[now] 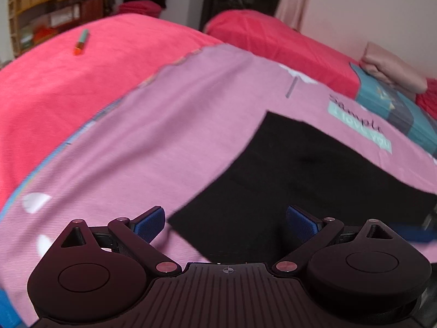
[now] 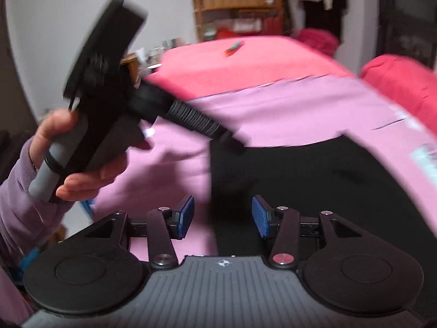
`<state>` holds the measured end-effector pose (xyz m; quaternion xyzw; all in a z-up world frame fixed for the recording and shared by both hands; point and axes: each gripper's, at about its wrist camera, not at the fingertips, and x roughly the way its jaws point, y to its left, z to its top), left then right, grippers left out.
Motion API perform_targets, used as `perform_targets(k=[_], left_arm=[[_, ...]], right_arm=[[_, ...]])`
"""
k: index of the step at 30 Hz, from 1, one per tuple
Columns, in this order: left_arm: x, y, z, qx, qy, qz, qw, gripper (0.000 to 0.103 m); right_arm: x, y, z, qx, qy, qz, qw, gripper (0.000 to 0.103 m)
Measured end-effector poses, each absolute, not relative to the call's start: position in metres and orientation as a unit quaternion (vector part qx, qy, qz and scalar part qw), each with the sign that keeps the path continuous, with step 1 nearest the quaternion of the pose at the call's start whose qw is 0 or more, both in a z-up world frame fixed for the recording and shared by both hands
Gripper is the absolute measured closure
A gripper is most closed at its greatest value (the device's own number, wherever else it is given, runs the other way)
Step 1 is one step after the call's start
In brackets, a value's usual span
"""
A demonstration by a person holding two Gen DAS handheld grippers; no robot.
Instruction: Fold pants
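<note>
Black pants (image 1: 306, 175) lie flat as a folded dark rectangle on a pink-lilac blanket (image 1: 153, 125) on the bed. They also show in the right wrist view (image 2: 314, 180). My left gripper (image 1: 225, 222) is open and empty, hovering over the pants' near left corner. My right gripper (image 2: 222, 216) is open and empty, above the pants' near left edge. In the right wrist view the left gripper's body (image 2: 109, 65) is held up in a hand (image 2: 82, 175) at the left, tilted, above the blanket.
A red bedspread (image 1: 68, 82) covers the bed beyond the blanket, with a green-and-orange pen (image 1: 81, 42) on it. A teal box (image 1: 396, 109) with folded pink cloth (image 1: 390, 68) on it sits at the right. A wooden shelf (image 2: 237, 8) stands behind.
</note>
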<state>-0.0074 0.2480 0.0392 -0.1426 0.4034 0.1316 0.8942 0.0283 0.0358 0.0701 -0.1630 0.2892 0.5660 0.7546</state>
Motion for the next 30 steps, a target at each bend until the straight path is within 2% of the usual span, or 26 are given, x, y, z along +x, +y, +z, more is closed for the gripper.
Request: perform_targets(k=[5, 11, 12, 14, 17, 21, 25, 27, 30], left_arm=[[0.002, 0.230, 0.006, -0.076, 0.430, 0.151, 0.887, 0.000], [-0.011, 0.233, 0.005, -0.085, 0.418, 0.142, 0.893, 0.000], [-0.011, 0.232, 0.006, -0.084, 0.418, 0.142, 0.893, 0.000], [-0.012, 0.230, 0.005, -0.080, 0.417, 0.143, 0.894, 0.000], [-0.012, 0.230, 0.005, -0.080, 0.416, 0.142, 0.895, 0.000], [-0.011, 0.230, 0.004, -0.077, 0.413, 0.143, 0.896, 0.000], [-0.011, 0.227, 0.004, -0.075, 0.411, 0.145, 0.897, 0.000], [-0.013, 0.227, 0.004, -0.074, 0.409, 0.143, 0.898, 0.000], [-0.012, 0.227, 0.004, -0.071, 0.410, 0.141, 0.898, 0.000]], right_arm=[[0.093, 0.032, 0.075, -0.142, 0.315, 0.477, 0.808, 0.050], [0.158, 0.134, -0.001, -0.204, 0.348, 0.431, 0.807, 0.059], [0.167, 0.140, -0.010, -0.183, 0.333, 0.429, 0.819, 0.051], [0.181, 0.147, -0.011, -0.144, 0.332, 0.436, 0.824, 0.048], [0.179, 0.135, -0.005, -0.143, 0.344, 0.445, 0.814, 0.049], [0.165, 0.104, 0.012, -0.149, 0.321, 0.451, 0.819, 0.046], [0.184, 0.125, -0.003, -0.158, 0.340, 0.414, 0.830, 0.047], [0.194, 0.139, -0.010, -0.138, 0.328, 0.410, 0.840, 0.028], [0.195, 0.153, -0.012, -0.158, 0.318, 0.380, 0.854, 0.028]])
